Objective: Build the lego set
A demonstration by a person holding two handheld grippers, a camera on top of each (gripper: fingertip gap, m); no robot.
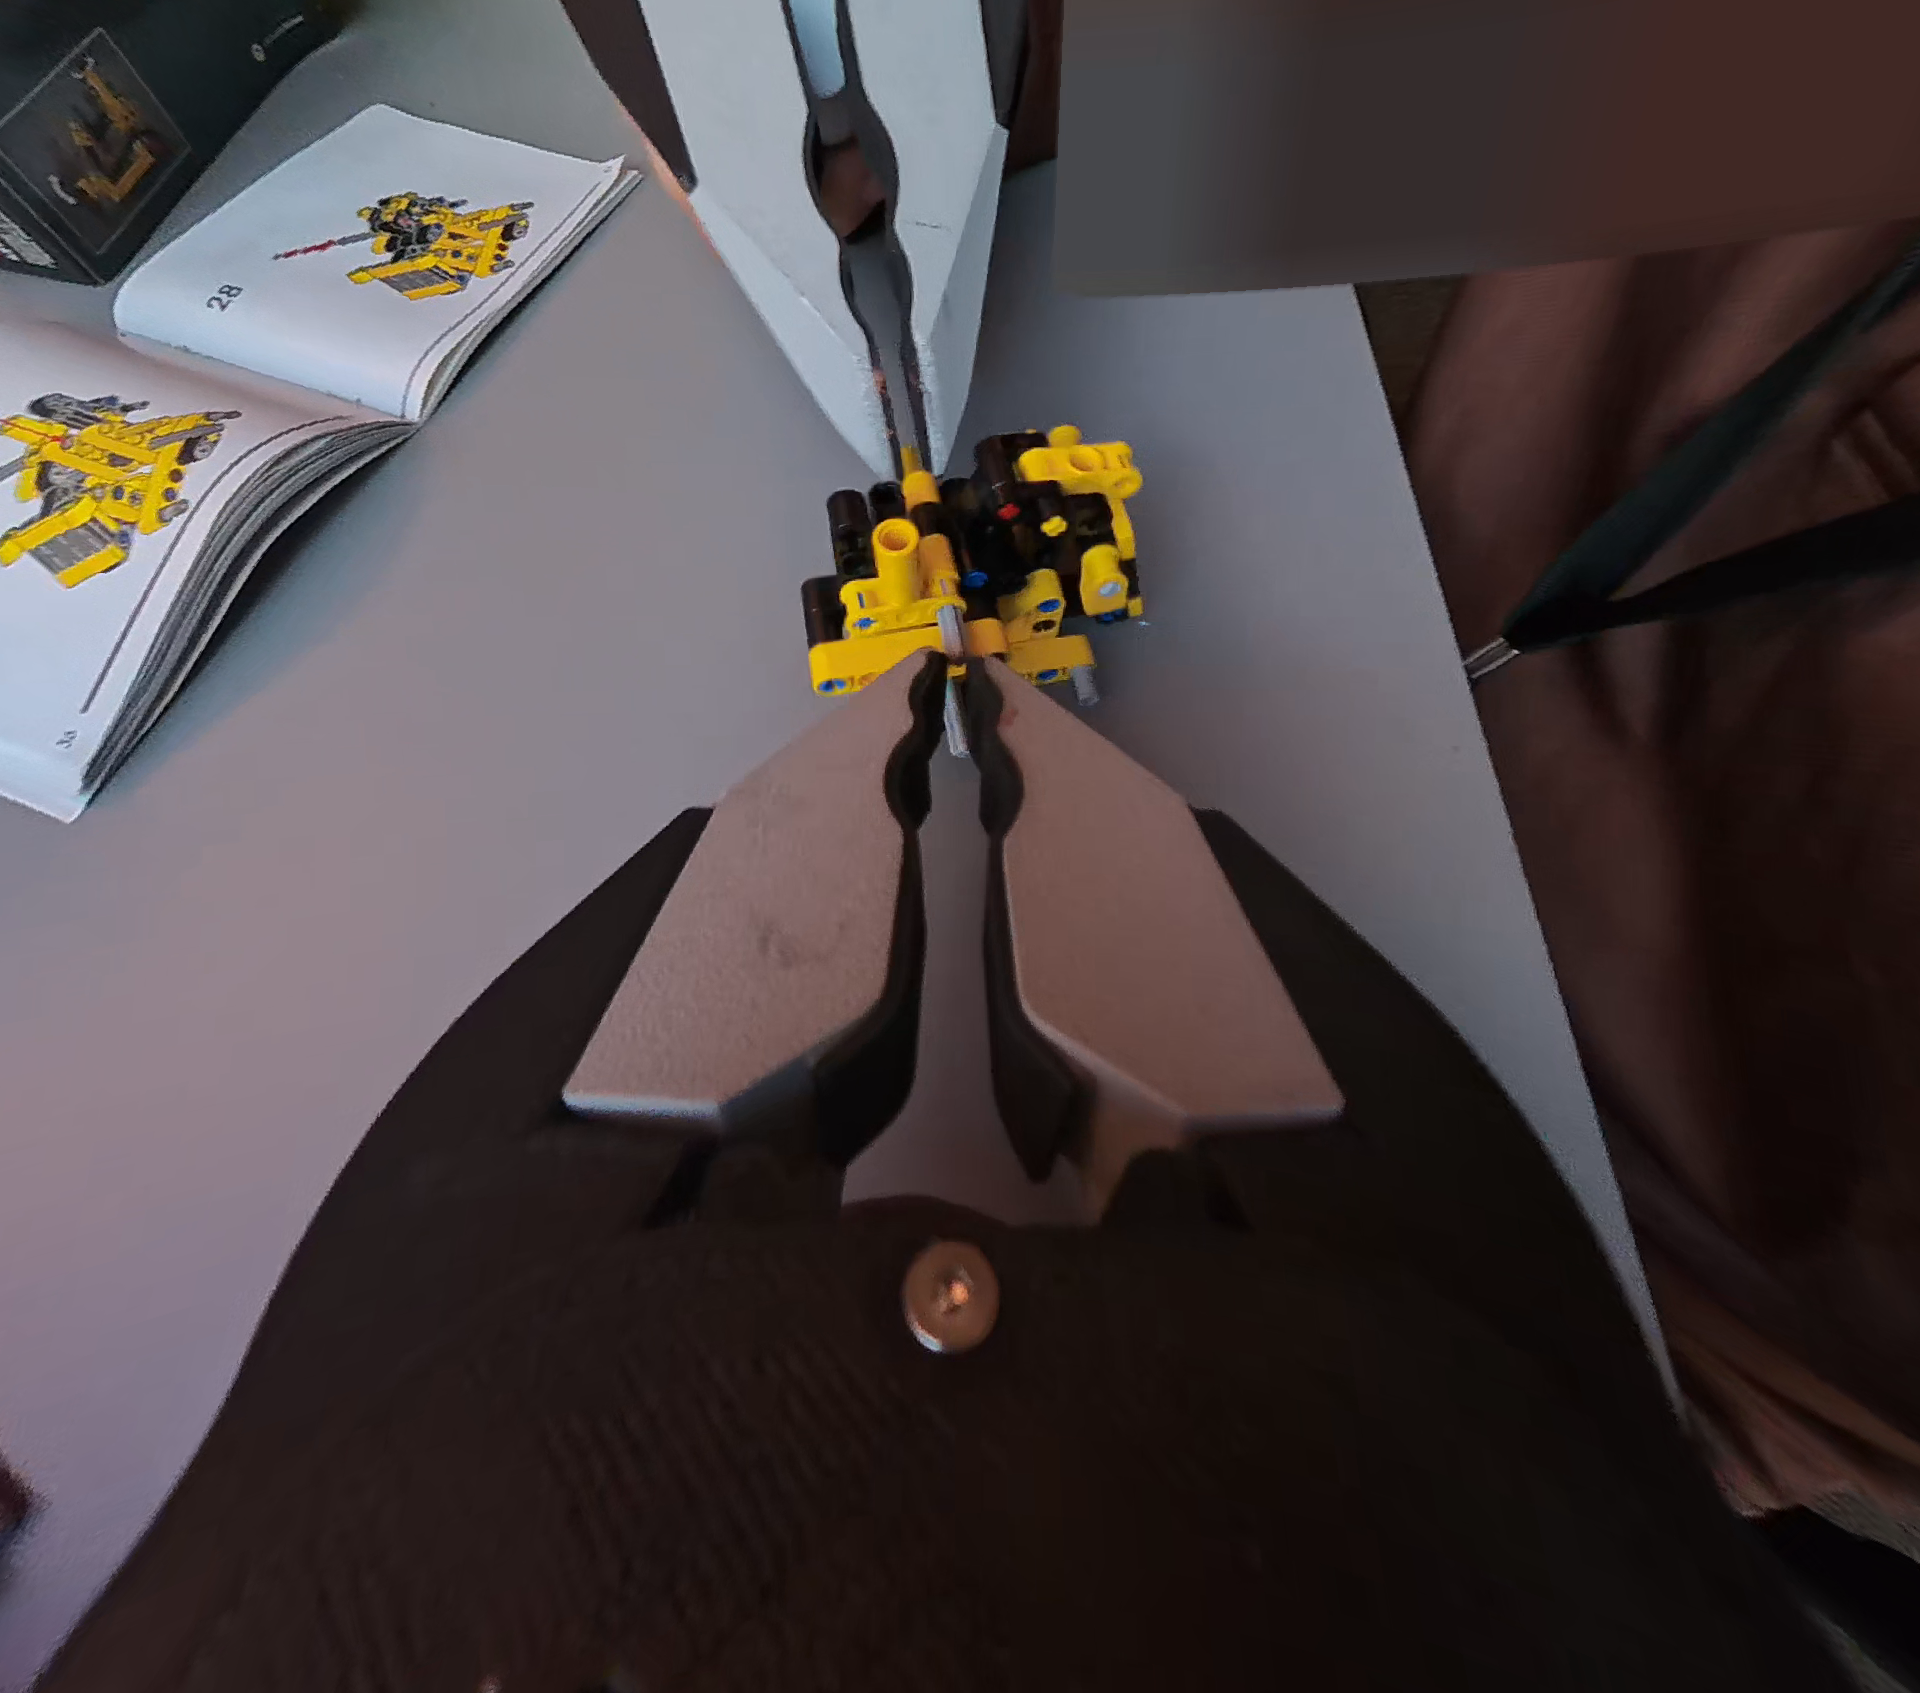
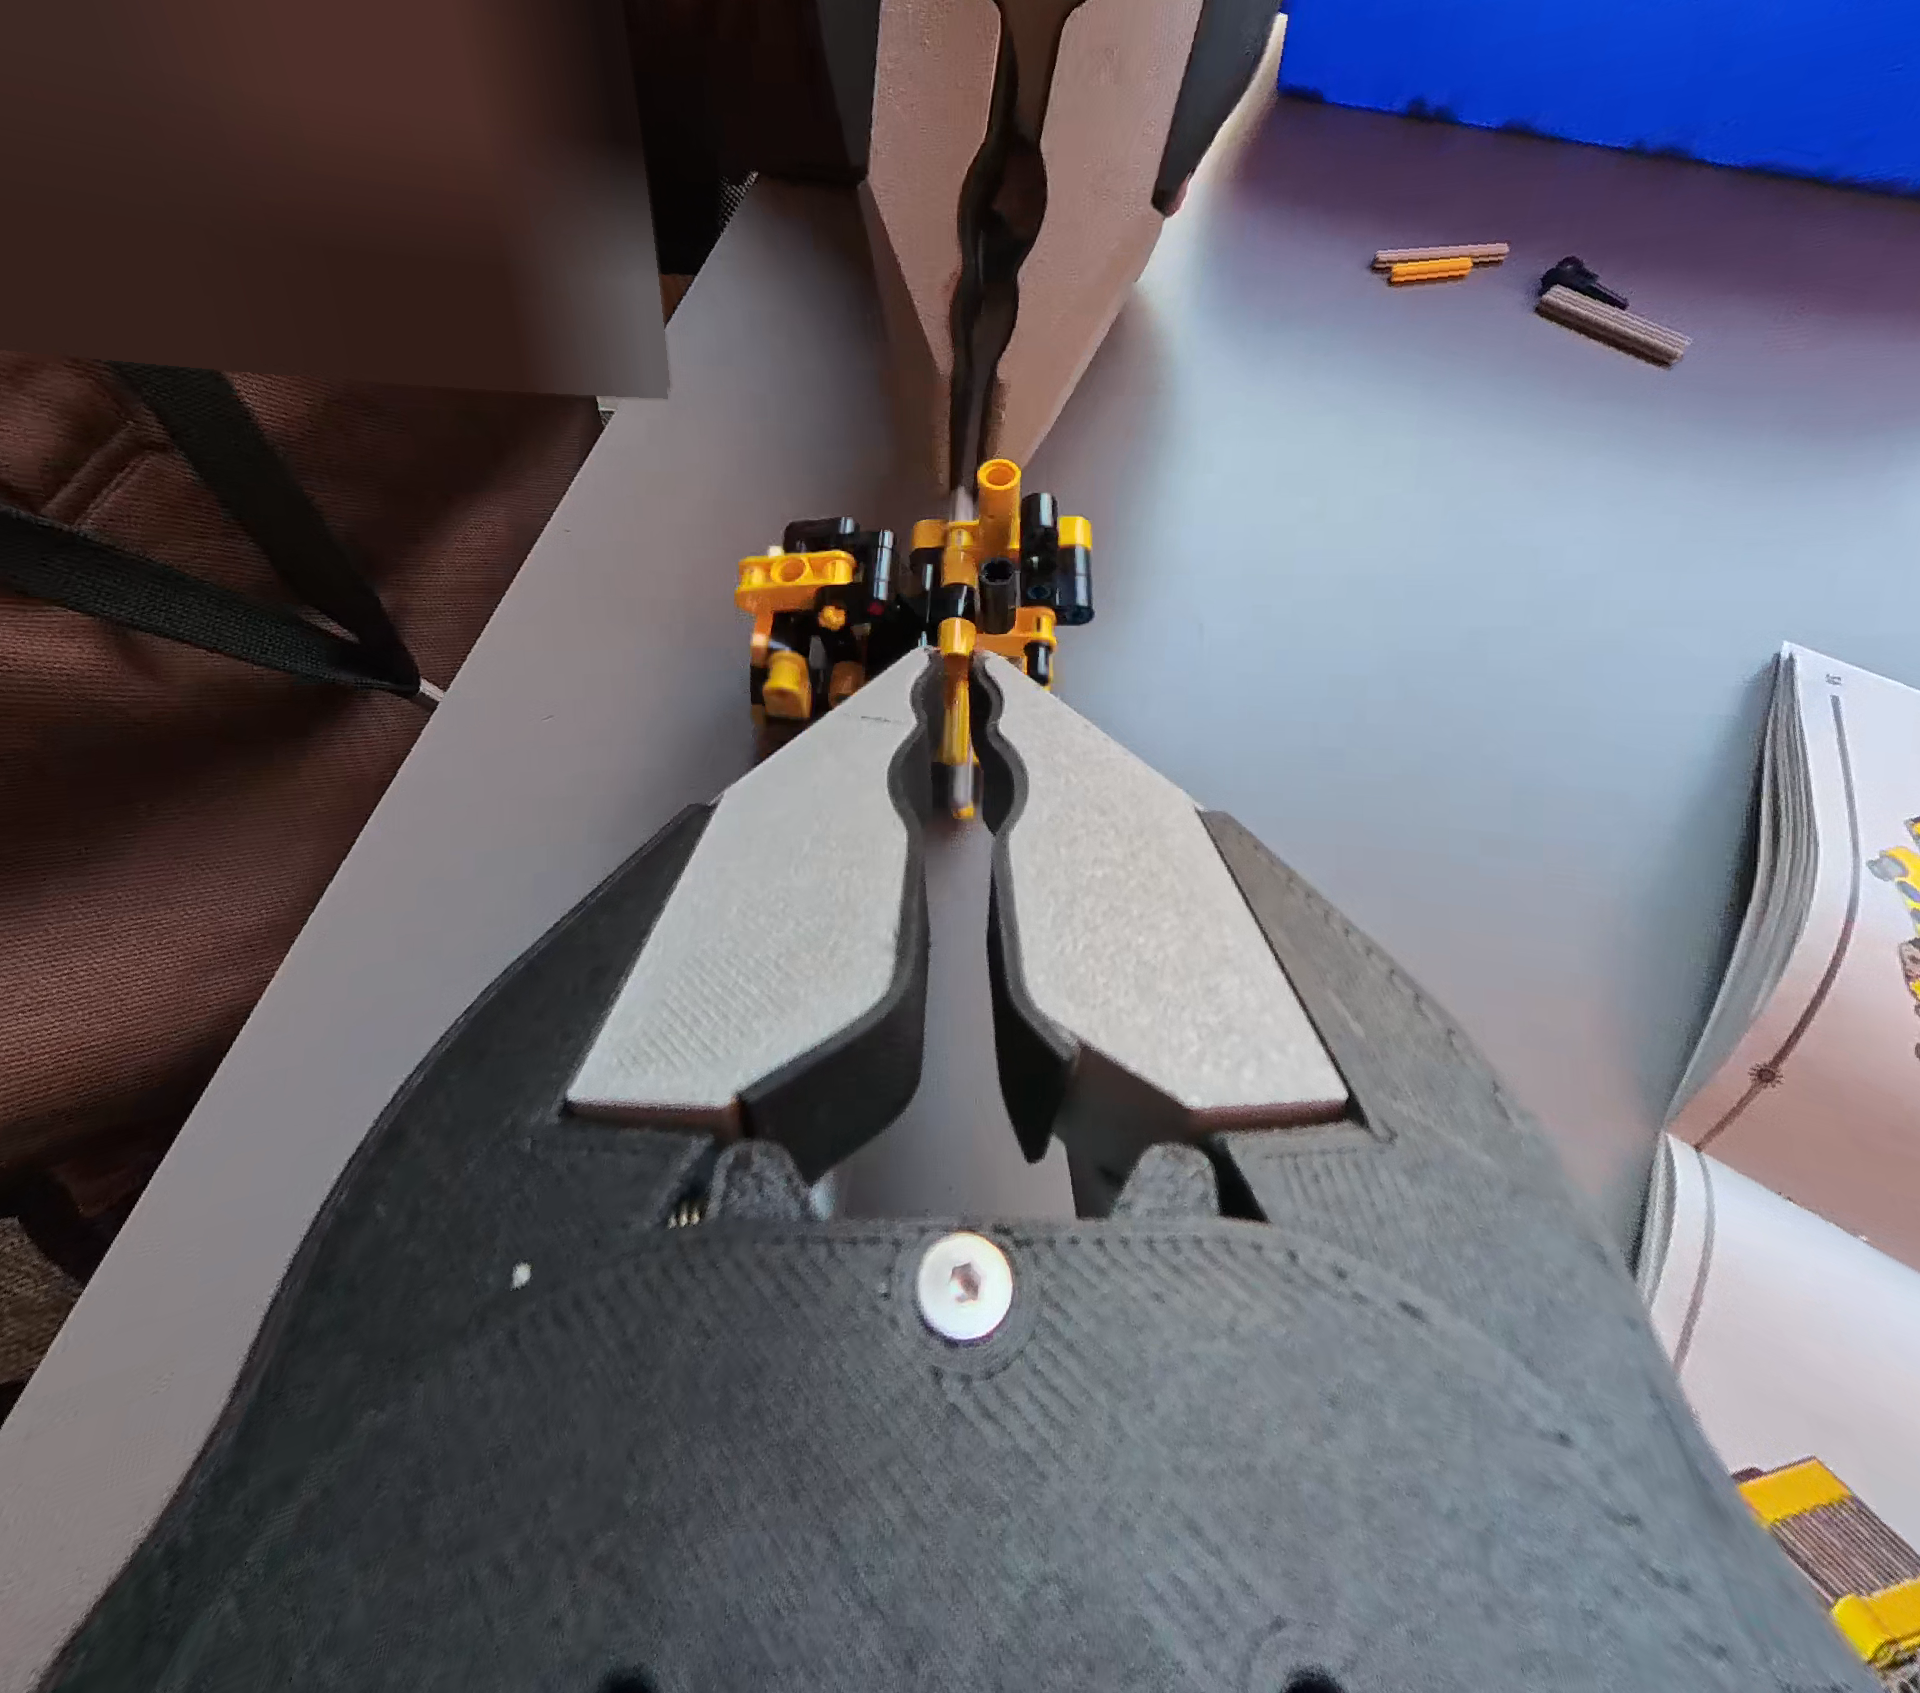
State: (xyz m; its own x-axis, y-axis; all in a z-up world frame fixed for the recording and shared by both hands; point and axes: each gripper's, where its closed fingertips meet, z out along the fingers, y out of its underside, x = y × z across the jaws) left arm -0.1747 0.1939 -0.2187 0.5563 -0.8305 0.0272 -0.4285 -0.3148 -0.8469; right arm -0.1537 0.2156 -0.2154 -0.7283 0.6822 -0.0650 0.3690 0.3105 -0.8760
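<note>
Left claw (image 1: 954,675) nearly closed, pinching a grey axle end; right claw (image 2: 951,667) nearly closed on a yellow axle piece (image 2: 954,724). Between them we saw the lego assembly (image 1: 977,563) sitting on the counter (image 1: 520,604), near its edge. Our take: push both along one axis, brace the assembly, don't tilt. Open manual (image 1: 343,272) lay nearby.

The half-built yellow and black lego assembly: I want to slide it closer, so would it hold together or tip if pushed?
The lego assembly looks squat, resting on the grey table, so it should probably slide rather than tip. Its protruding pins and the thin axle gripped by the left gripper might pop loose. The right gripper grips its far side.
</note>
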